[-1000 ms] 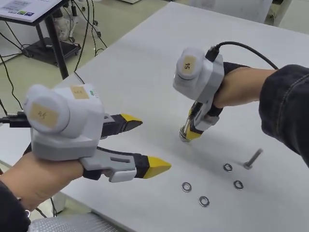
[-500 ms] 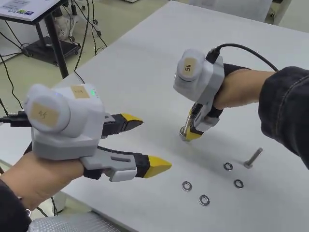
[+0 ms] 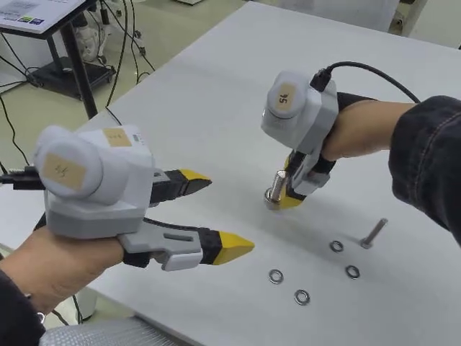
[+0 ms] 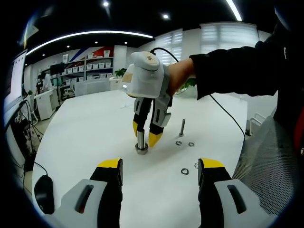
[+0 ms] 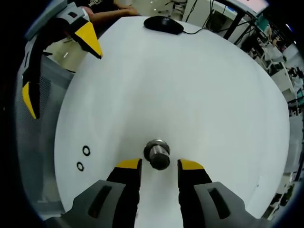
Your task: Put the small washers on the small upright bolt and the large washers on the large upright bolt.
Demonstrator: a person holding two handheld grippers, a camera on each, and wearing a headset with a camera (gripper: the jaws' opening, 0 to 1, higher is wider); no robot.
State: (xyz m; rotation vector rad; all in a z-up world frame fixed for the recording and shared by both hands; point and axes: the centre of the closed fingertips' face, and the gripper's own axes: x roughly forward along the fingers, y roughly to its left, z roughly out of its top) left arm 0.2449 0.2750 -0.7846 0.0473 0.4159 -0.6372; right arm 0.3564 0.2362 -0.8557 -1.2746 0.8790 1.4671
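White table [image 3: 216,94]: large steel bolt [image 3: 274,189] upright (head down).

Large bolt [image 3: 274,191] steel, upright, head down. Small bolt [image 3: 374,233] upright, apart. Four washers [image 3: 336,246] flat, loose, near small bolt.

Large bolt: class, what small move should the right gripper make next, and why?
Probably ease the right gripper up and away: the large bolt already stands upright on the table between its jaws, and the washers wait.
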